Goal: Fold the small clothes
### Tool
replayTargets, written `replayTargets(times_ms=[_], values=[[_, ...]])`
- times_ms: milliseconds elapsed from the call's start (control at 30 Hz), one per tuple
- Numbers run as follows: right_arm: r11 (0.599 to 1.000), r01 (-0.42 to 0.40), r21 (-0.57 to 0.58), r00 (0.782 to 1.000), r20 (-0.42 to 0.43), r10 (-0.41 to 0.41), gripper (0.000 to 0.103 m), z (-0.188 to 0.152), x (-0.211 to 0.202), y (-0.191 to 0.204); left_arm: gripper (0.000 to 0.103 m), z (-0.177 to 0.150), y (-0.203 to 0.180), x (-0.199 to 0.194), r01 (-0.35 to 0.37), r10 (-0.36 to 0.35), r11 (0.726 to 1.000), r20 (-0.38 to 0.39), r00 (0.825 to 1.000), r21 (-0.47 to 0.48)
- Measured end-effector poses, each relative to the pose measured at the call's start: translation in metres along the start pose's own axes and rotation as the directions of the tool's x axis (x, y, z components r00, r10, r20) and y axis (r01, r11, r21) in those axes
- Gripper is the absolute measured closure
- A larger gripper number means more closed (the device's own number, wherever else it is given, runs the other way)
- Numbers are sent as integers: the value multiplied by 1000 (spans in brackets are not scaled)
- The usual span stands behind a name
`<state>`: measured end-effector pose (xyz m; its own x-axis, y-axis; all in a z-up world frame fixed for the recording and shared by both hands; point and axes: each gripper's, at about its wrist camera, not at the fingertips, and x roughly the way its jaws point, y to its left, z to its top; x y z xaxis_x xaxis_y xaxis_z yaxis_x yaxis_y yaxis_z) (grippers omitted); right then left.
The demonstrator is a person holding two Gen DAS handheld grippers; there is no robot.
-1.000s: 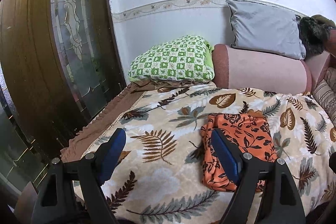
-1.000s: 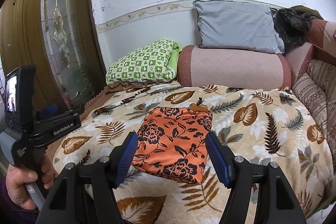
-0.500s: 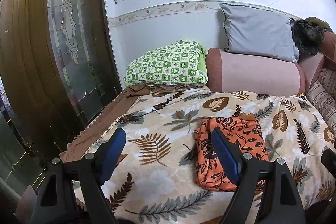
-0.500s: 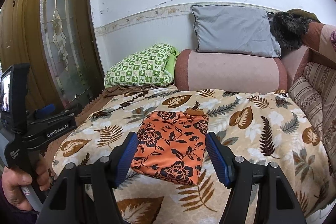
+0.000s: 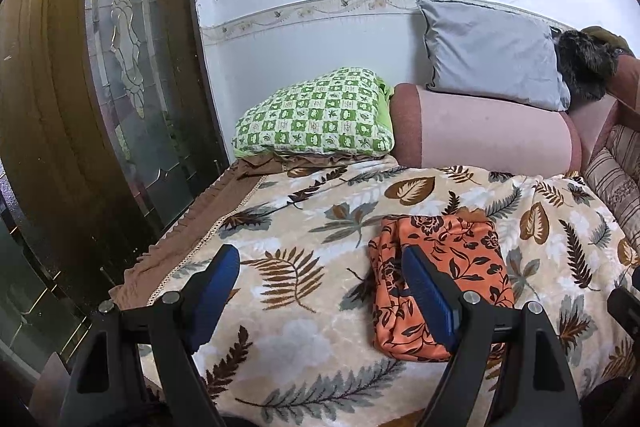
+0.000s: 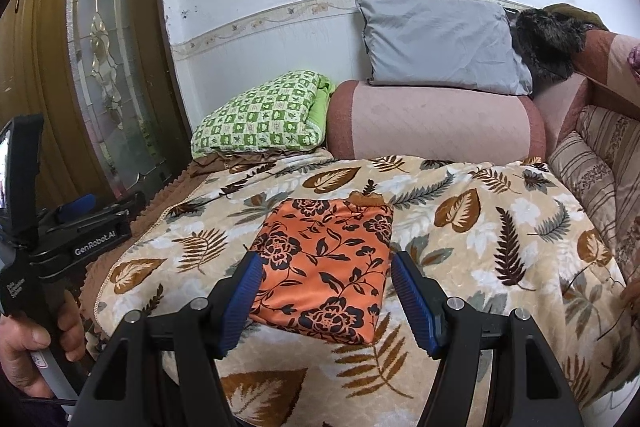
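A leaf-patterned beige blanket (image 6: 460, 227) covers the sofa seat (image 5: 180, 239). A folded orange floral garment (image 6: 324, 267) lies flat near its middle. Beyond the garment, at the blanket's far left corner, rests a green checked pillow (image 6: 260, 123), beside the pink armrest bolster (image 6: 436, 123).

orange black-flowered cloth (image 6: 324, 263), beige leaf-print blanket (image 6: 480, 227), green checked pillow (image 6: 260, 119).

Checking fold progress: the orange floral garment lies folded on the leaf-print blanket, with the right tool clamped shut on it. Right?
Not quite. The orange floral garment does lie folded on the leaf-print blanket, but the right tool stands open above it, gripping nothing, as the right wrist view shows.
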<state>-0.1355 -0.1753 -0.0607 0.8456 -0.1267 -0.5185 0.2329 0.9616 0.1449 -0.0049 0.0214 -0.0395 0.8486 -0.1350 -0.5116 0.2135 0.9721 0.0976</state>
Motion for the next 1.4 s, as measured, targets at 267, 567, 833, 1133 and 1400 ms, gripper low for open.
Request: replayTargets(times_ms=[267, 567, 833, 1133, 1400], values=[[1000, -4, 30, 1000, -6, 4, 33, 0, 5, -9, 19, -3, -8, 7, 6, -5, 1000, -18, 1000, 21], [1000, -2, 27, 1000, -26, 3, 33, -5, 17, -10, 19, -8, -8, 20, 11, -10, 1000, -47, 999, 26], [1000, -3, 22, 999, -35, 4, 33, -4, 28, -7, 19, -13, -7, 33, 11, -8, 999, -62, 998, 38], [1000, -10, -25, 1000, -26, 9, 33, 11, 39, 15, 19, -11, 11, 47, -5, 5, 1000, -73, 997, 3], [998, -17, -56, 998, -55, 14, 33, 11, 55, 33, 19, -12, 25, 61, -22, 21, 1000, -80, 997, -12]])
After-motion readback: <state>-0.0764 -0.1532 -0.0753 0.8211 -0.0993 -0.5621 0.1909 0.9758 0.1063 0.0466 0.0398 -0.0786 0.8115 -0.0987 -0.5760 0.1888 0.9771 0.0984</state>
